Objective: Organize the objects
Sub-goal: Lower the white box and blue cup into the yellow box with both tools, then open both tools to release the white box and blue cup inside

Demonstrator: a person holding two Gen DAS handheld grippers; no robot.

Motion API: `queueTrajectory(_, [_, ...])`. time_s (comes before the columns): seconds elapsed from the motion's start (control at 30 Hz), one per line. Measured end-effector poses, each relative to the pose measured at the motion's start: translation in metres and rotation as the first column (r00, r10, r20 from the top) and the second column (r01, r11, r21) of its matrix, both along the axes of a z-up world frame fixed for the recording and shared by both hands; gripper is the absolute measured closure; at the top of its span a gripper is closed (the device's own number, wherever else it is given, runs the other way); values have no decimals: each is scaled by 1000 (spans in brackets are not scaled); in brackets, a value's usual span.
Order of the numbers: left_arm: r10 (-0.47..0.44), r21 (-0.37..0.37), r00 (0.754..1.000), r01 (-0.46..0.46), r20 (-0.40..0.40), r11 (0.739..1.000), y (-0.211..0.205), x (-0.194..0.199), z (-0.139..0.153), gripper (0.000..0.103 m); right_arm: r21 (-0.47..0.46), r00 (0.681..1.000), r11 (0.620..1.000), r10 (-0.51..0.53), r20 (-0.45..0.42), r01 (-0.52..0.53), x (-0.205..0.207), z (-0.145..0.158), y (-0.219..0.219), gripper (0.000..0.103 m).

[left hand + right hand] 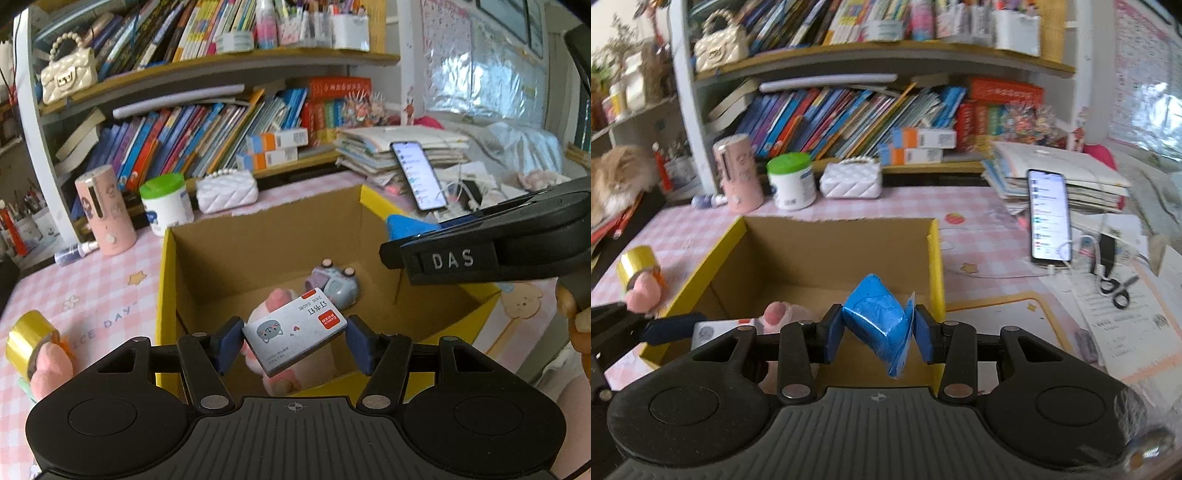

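A yellow-edged cardboard box stands open on the pink checked desk; it also shows in the right wrist view. My left gripper is shut on a small grey staple box with a cat picture, held over the cardboard box. Inside the box lie a pink plush toy and a grey toy car. My right gripper is shut on a blue packet, above the box's near right corner. The packet's tip also shows in the left wrist view.
A gold tape roll and a pink plush lie left of the box. Behind it stand a pink cylinder, a green-lidded tub and a white purse. A phone, scissors and papers lie right.
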State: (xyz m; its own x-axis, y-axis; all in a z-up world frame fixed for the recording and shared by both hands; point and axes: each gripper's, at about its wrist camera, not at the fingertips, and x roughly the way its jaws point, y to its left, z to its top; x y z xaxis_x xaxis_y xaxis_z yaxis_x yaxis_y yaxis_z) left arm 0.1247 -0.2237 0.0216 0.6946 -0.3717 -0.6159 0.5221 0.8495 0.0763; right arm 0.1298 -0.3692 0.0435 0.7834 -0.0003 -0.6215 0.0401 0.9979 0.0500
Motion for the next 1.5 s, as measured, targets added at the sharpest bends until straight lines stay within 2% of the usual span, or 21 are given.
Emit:
queueTrajectory(0.27, [11,-17,999,-11,-37,1000,1,13,-8,42,9,991,995,101,-86,-101,25,-23,7,65])
queueTrajectory(0.63, [20,-52,999,-22,-51,998,9,15,-11,40,-27,974,985,165,-157,-171,50,-39,15,65])
queueTrajectory(0.7, [38,-48,998,-41,-45,998,11,15,-11,35,-21,967,982,179,-181,-186,54,-41,16,65])
queueTrajectory(0.87, [66,-49,997,-68,-31,996,17,14,-11,34,18,942,976,216,-257,-219,61,-53,17,65])
queueTrajectory(1.3, [96,-47,995,-96,-6,994,24,11,-11,25,82,915,976,218,-338,-202,70,-68,18,65])
queueTrajectory(1.4, [108,-53,994,-107,1,993,27,8,-9,20,75,921,977,211,-327,-198,67,-66,18,62])
queueTrajectory(1.5, [109,-68,994,-109,5,992,31,4,-6,20,84,933,980,199,-300,-182,60,-62,18,60])
